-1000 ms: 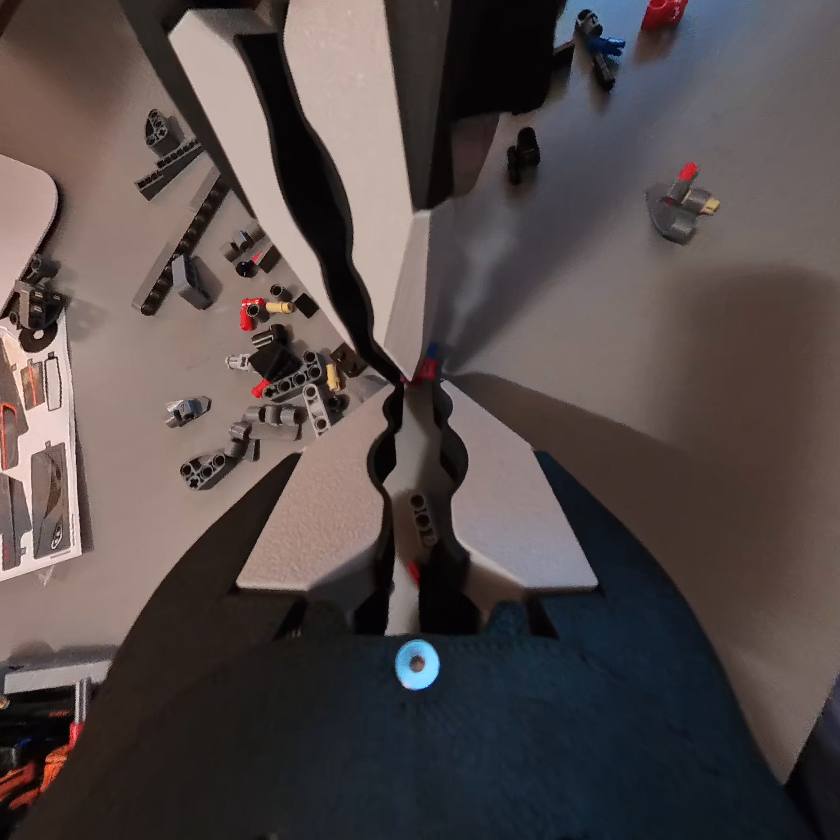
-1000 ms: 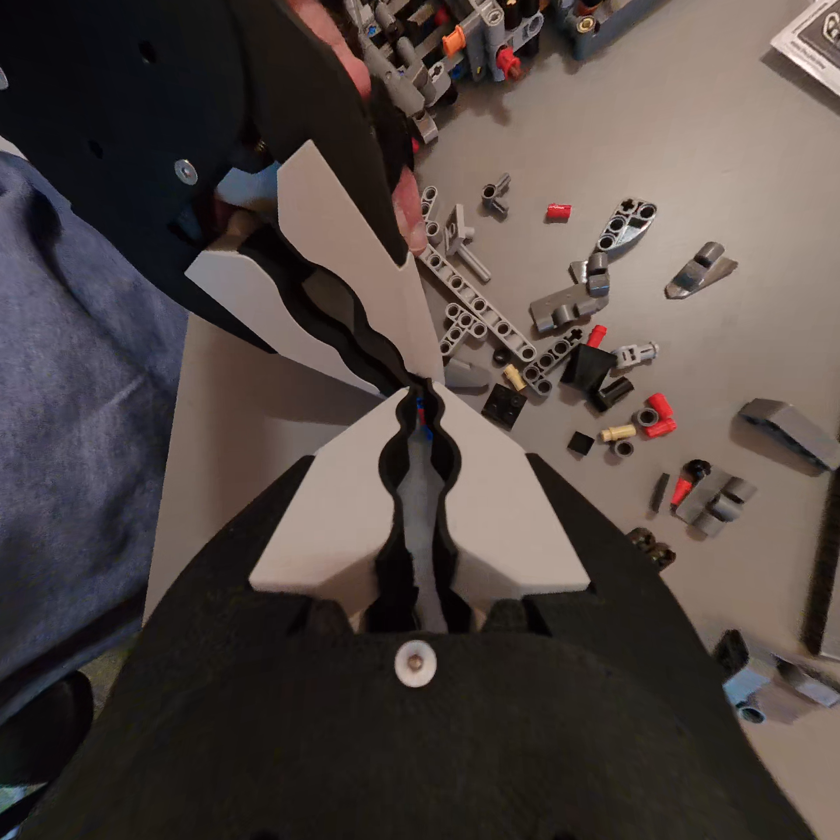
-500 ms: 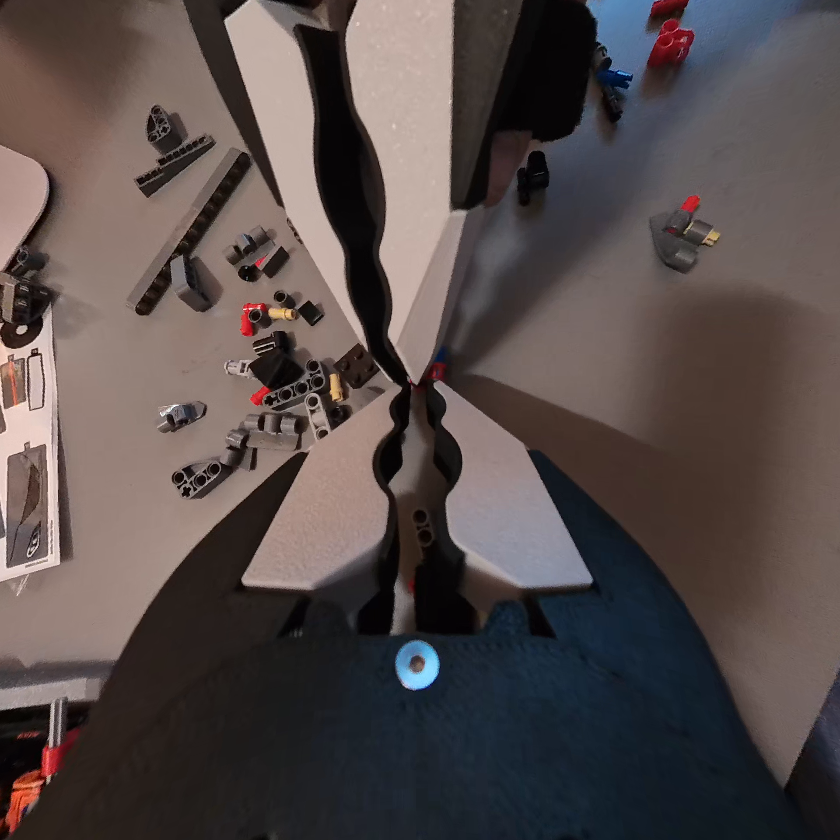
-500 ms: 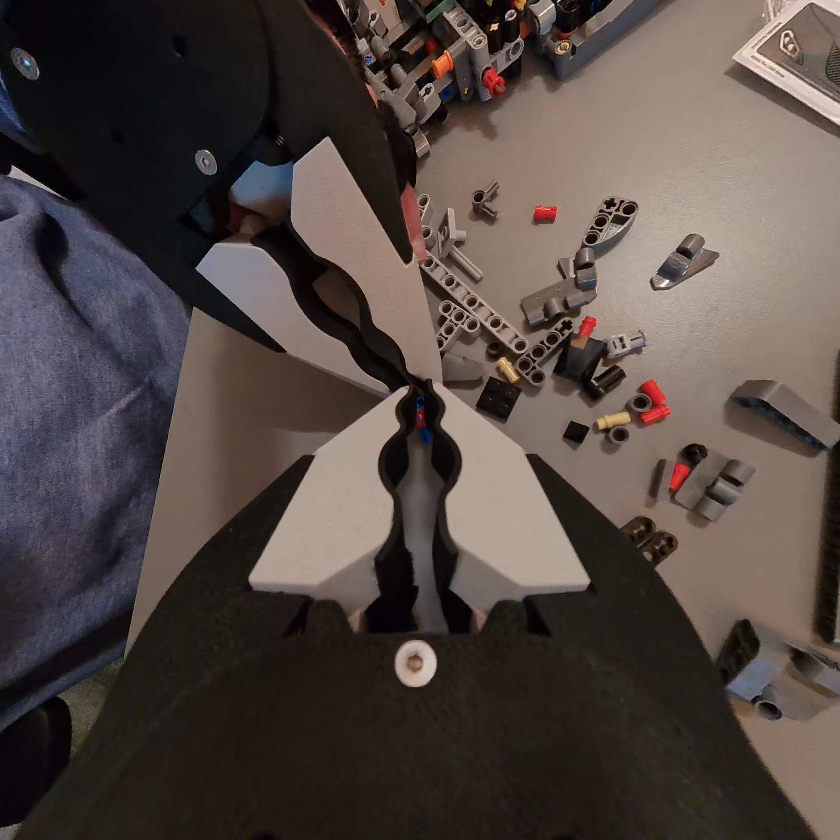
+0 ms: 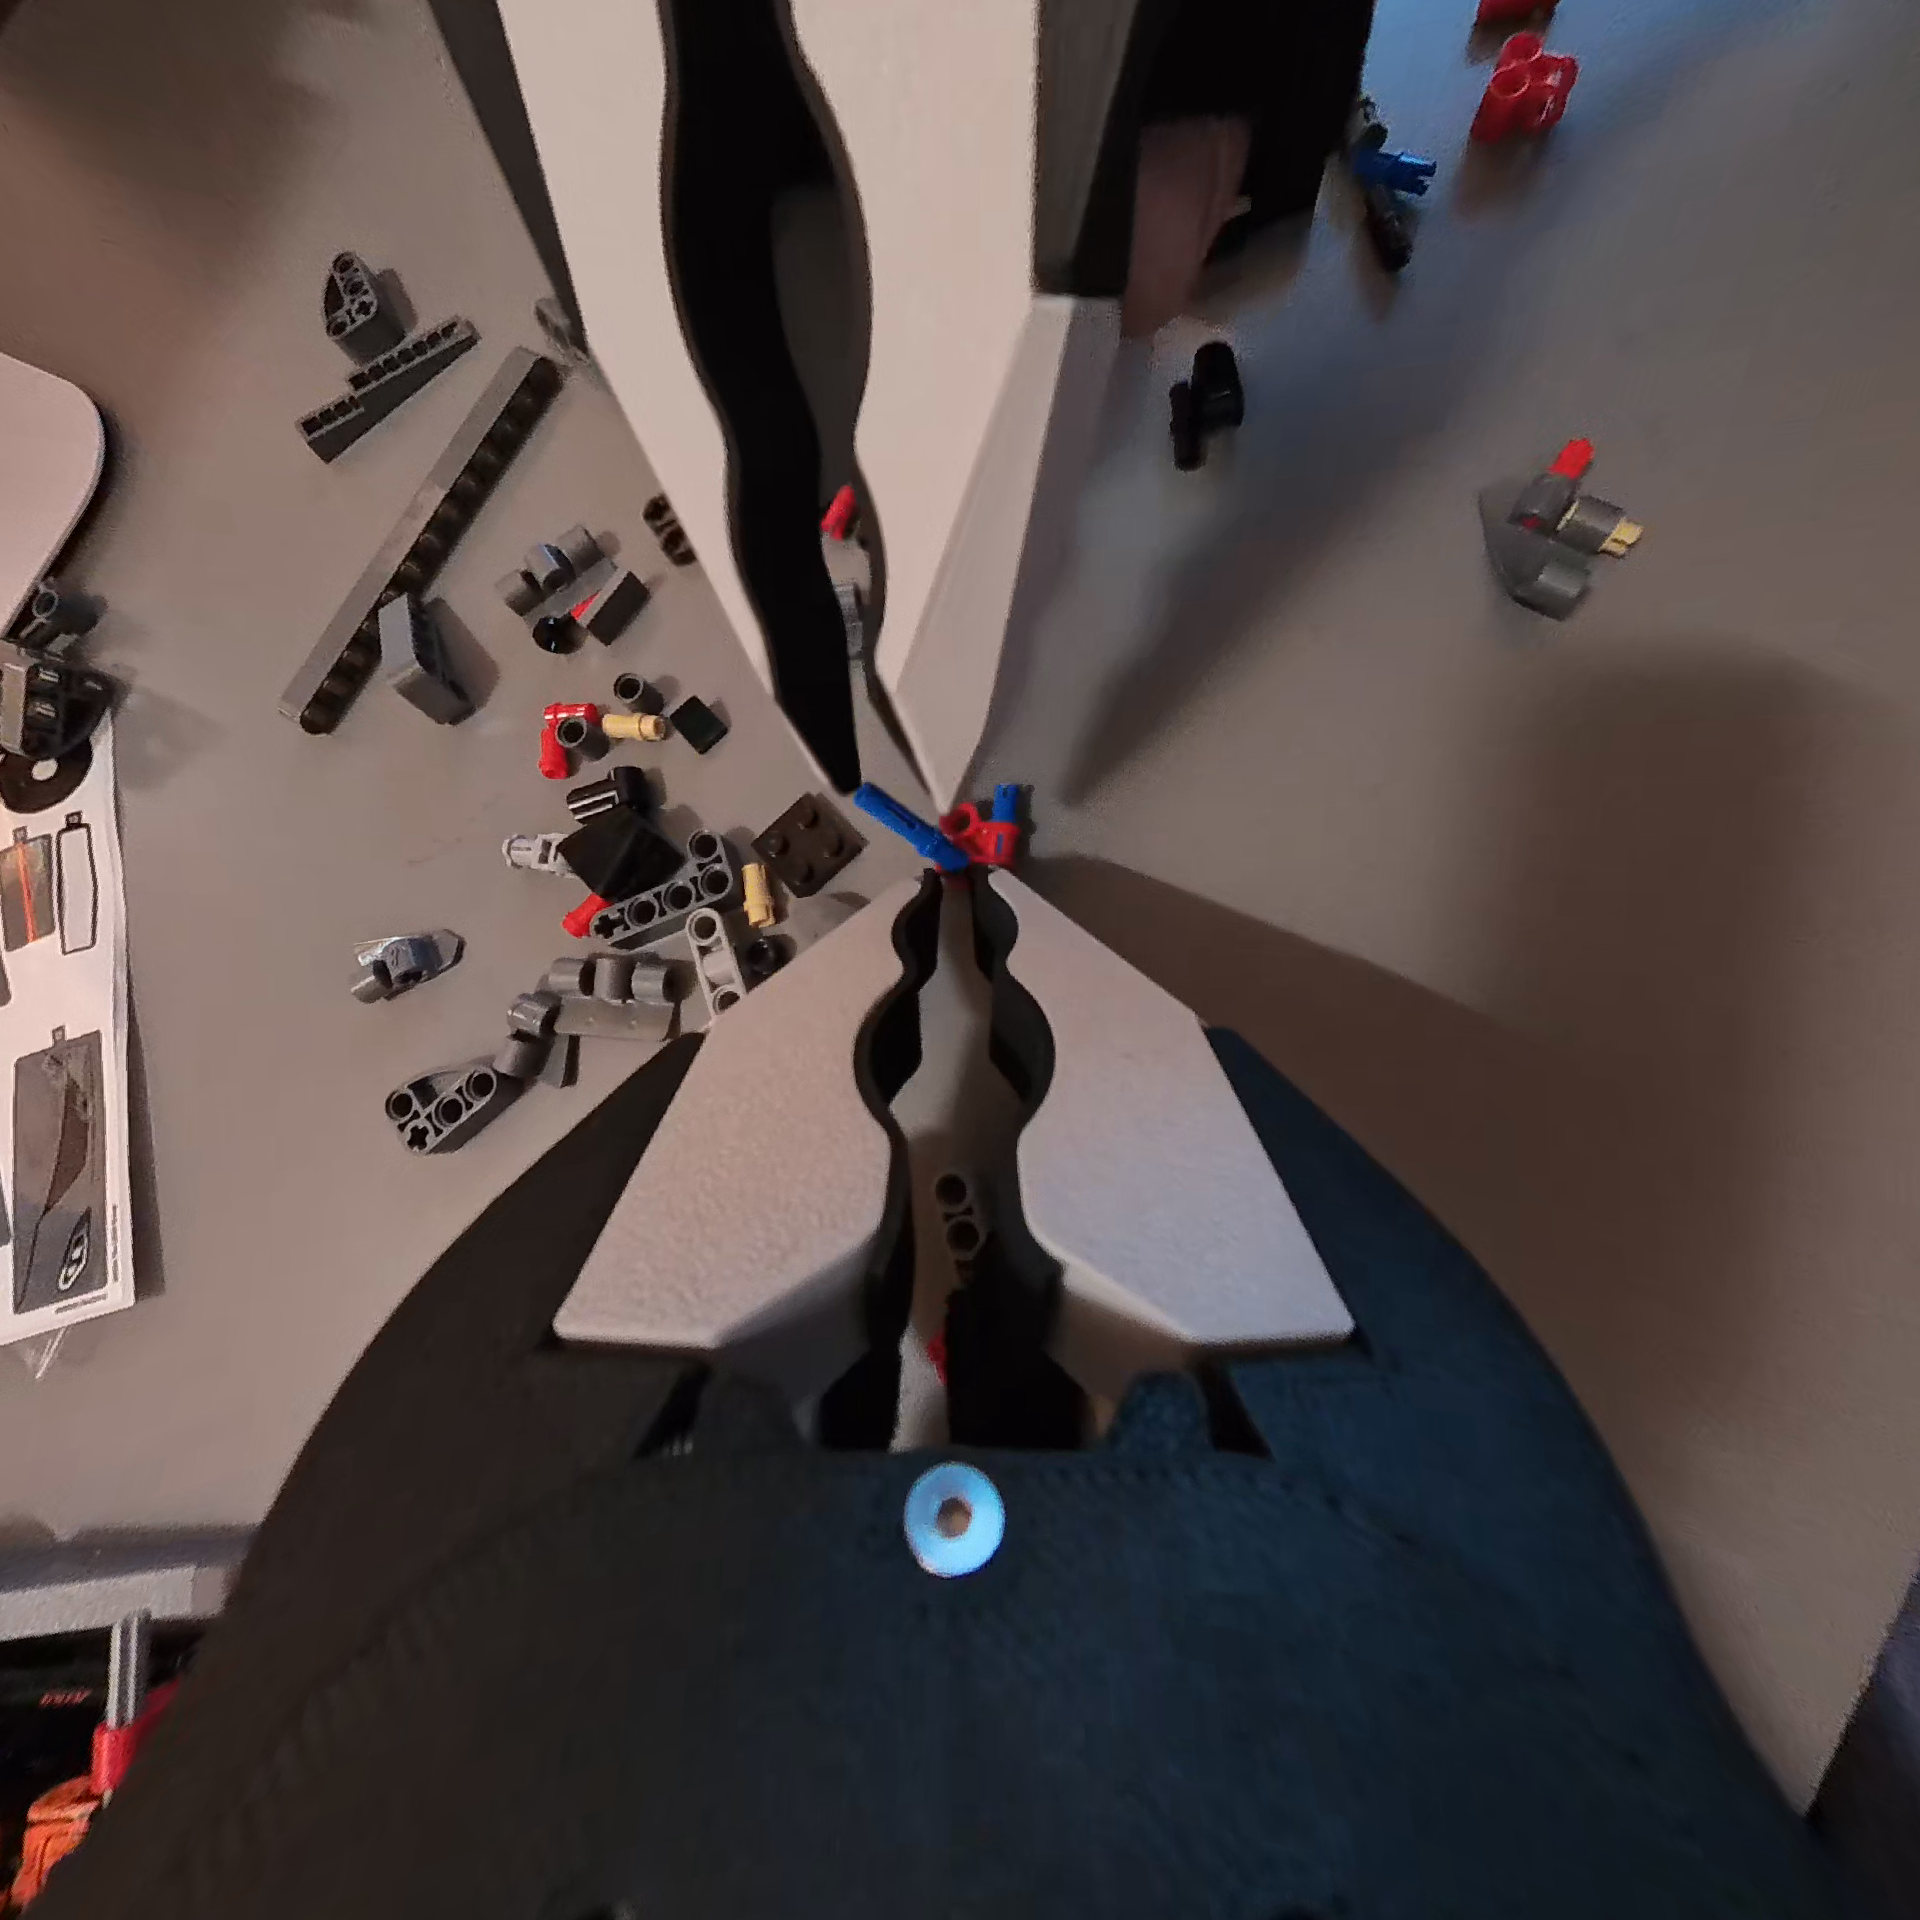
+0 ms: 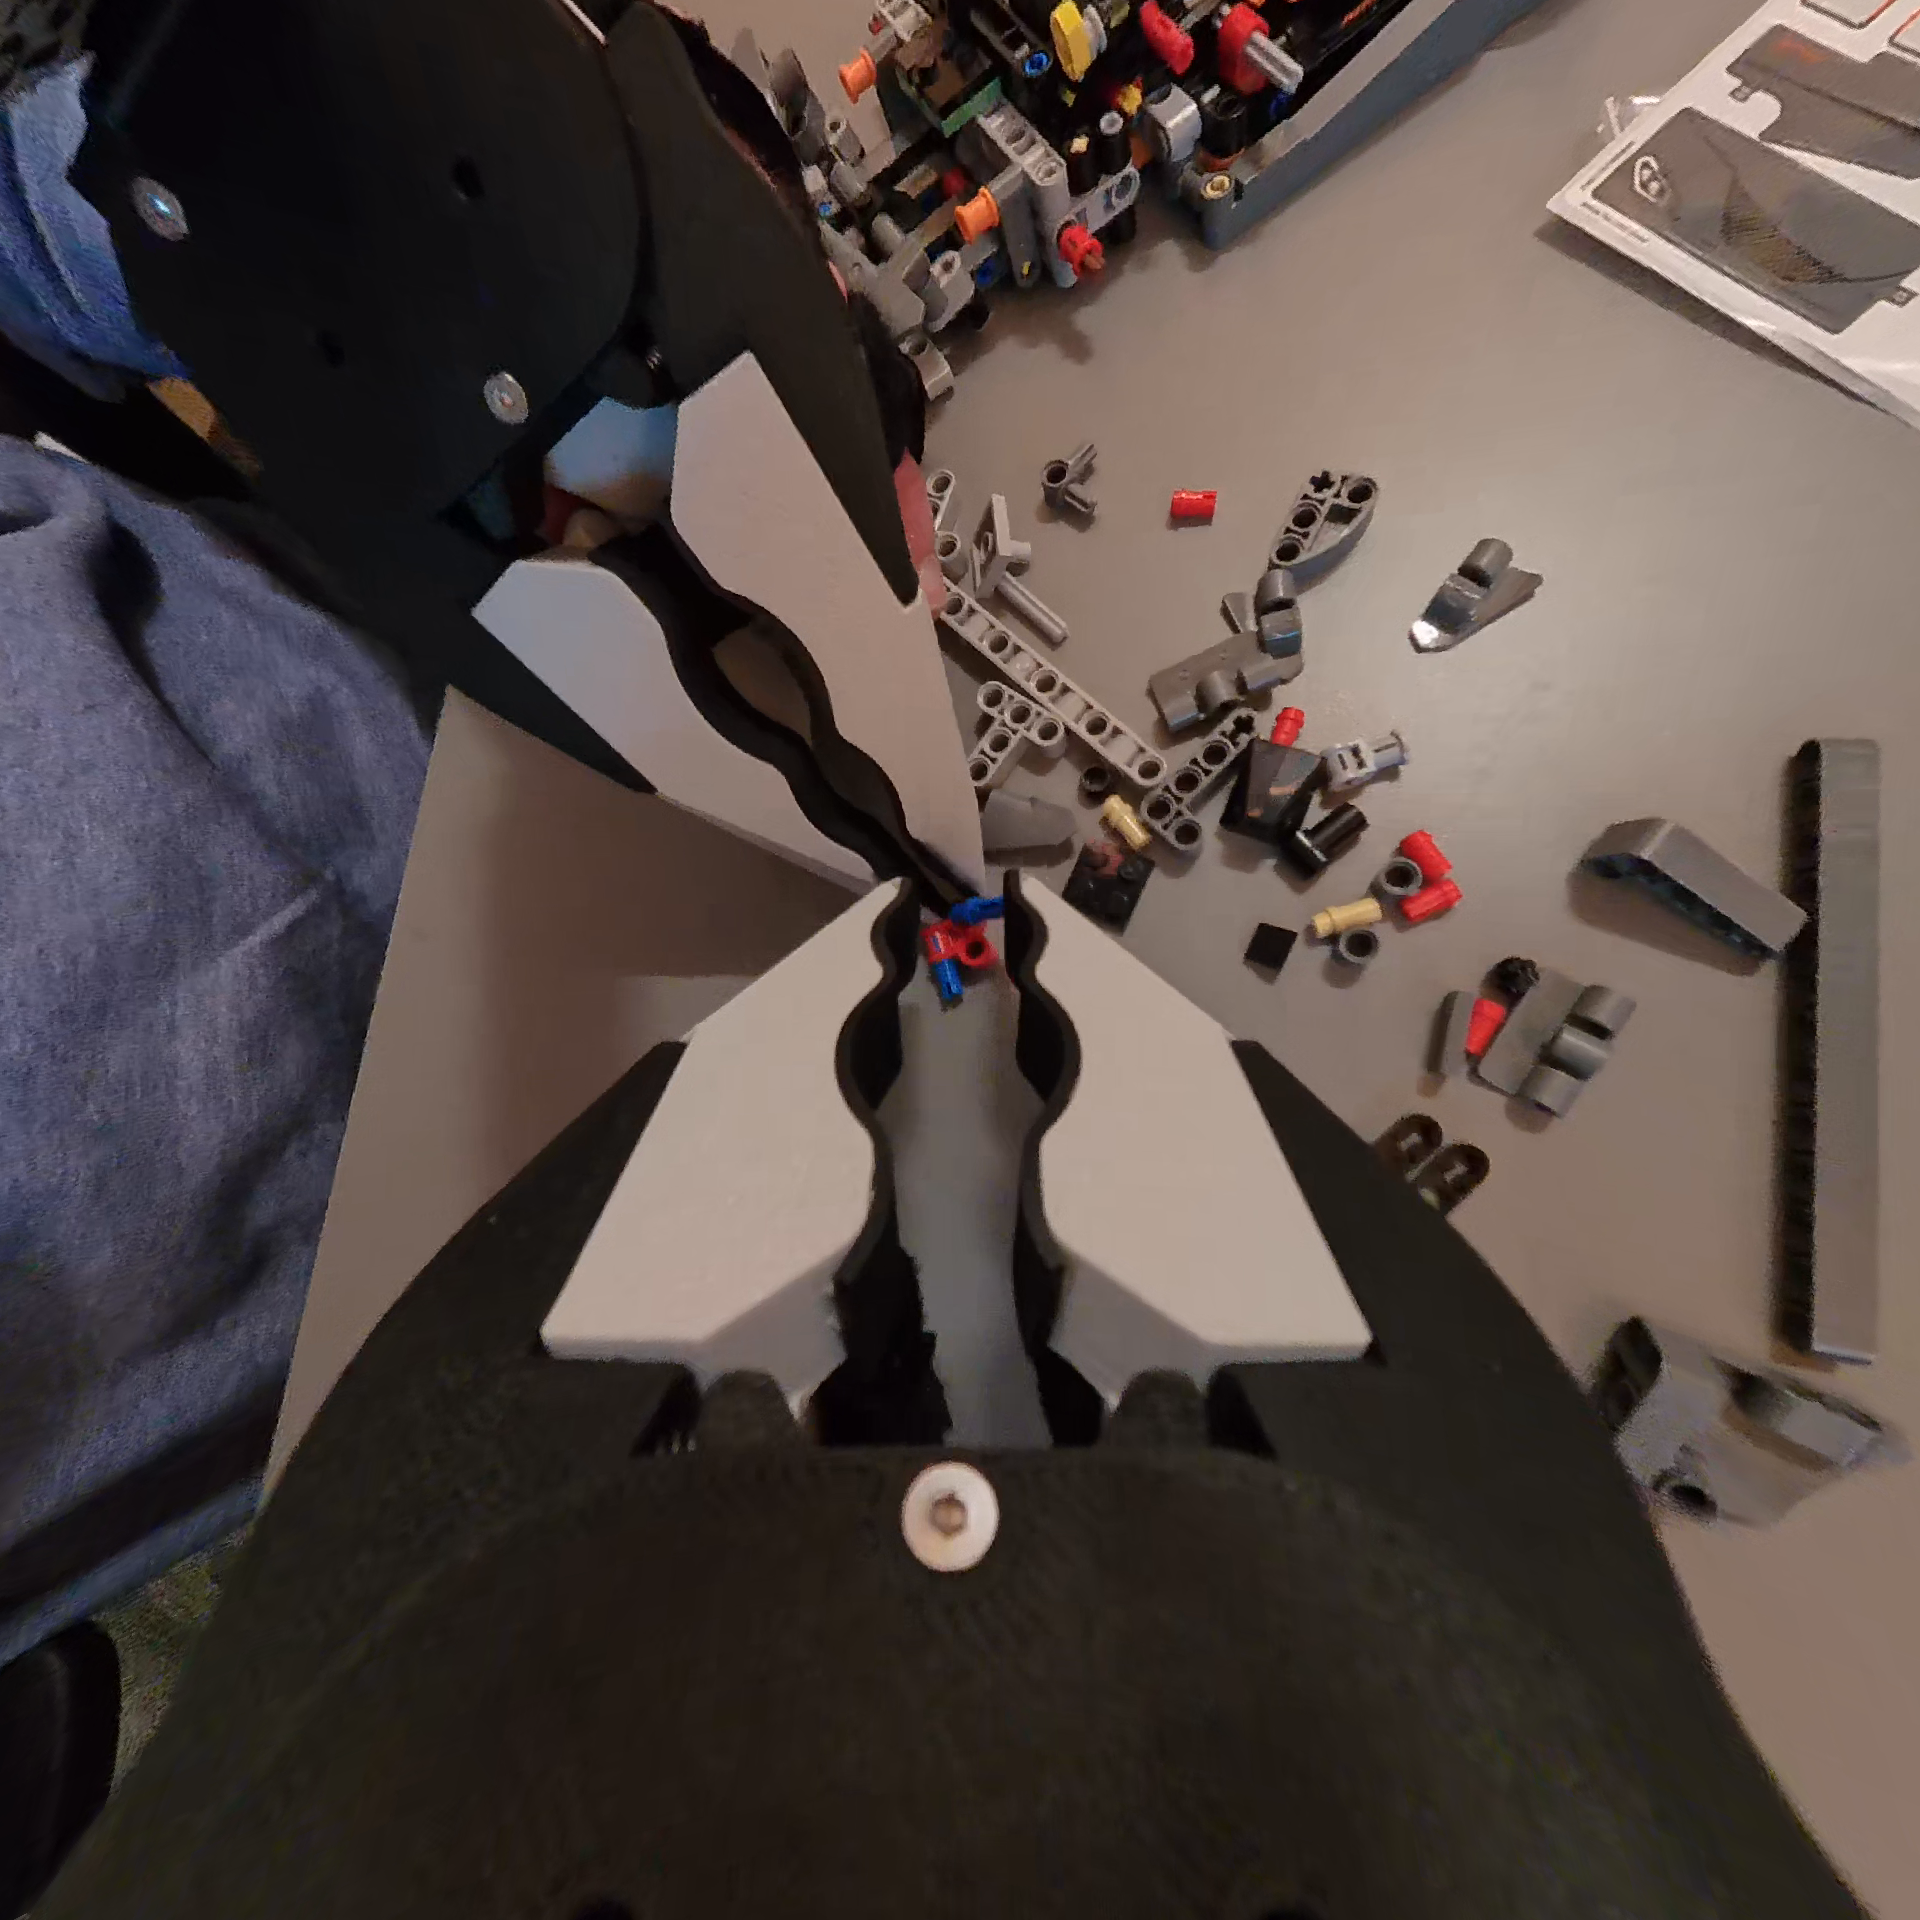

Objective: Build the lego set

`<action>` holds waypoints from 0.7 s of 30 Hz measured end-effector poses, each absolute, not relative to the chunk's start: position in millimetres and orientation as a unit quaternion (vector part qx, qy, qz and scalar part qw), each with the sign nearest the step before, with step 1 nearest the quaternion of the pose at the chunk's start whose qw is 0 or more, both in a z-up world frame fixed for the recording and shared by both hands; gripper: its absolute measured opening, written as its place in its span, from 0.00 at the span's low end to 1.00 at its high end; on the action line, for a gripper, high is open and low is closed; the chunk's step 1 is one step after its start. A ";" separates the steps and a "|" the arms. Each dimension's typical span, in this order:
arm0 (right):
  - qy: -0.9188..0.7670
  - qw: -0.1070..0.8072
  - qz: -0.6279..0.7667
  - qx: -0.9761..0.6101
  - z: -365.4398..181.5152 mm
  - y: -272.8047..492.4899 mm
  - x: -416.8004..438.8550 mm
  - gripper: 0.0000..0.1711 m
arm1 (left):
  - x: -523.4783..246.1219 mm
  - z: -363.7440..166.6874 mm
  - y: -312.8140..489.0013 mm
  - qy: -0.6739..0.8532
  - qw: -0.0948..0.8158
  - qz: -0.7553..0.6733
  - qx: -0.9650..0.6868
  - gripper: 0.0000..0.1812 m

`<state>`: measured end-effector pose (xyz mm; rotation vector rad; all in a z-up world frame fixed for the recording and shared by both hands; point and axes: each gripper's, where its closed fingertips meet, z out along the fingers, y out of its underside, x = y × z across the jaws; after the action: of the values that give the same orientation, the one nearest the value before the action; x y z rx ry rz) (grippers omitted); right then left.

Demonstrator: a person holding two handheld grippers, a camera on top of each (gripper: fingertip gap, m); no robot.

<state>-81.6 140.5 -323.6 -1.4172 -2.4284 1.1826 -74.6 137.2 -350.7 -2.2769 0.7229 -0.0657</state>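
Observation:
A small red connector [image 5: 975, 831] with blue pins [image 5: 891, 814] hangs above the grey table, between the tips of both grippers. My left gripper [image 5: 954, 881] is shut on it at the fingertips. In the right wrist view the left gripper [image 6: 961, 881] comes in from the upper left and holds the same connector [image 6: 956, 943]. My right gripper [image 6: 963, 899] is open, with its fingers on either side of the piece and a small gap showing. In the left wrist view the right gripper [image 5: 899, 795] reaches down from the top with its jaws parted.
Loose grey, black, red and tan pieces [image 5: 644, 883] lie left of the grippers, beside a long grey beam [image 5: 426, 540] and a sticker sheet [image 5: 62, 1091]. A small grey assembly [image 5: 1548, 530] lies to the right. A part-built model [image 6: 1039, 135] stands at the back. A blue sleeve [image 6: 156, 831] is at left.
My right gripper's jaws have parted and let go of the red and blue piece, which now shows clearly. My left gripper stays shut on it.

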 end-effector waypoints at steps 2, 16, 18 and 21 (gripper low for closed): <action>-0.798 0.050 0.377 -0.467 -326.0 145.3 -77.9 0.08 | -74.8 -352.8 136.6 0.284 0.361 -0.022 -0.888 0.02; -0.778 0.010 0.382 -0.499 -340.9 145.8 -82.7 0.09 | -73.1 -353.8 138.5 0.290 0.359 -0.016 -0.887 0.00; -0.779 0.003 0.379 -0.500 -343.8 144.2 -82.5 0.09 | -72.8 -354.0 138.8 0.292 0.360 -0.015 -0.886 0.00; -0.777 0.000 0.388 -0.496 -342.9 141.4 -83.2 0.04 | -72.5 -354.1 139.4 0.293 0.360 -0.015 -0.886 0.00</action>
<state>-83.2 141.4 -342.9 -1.5590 -2.4397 1.2197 -72.5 139.4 -354.1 -2.2830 0.7552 -0.0384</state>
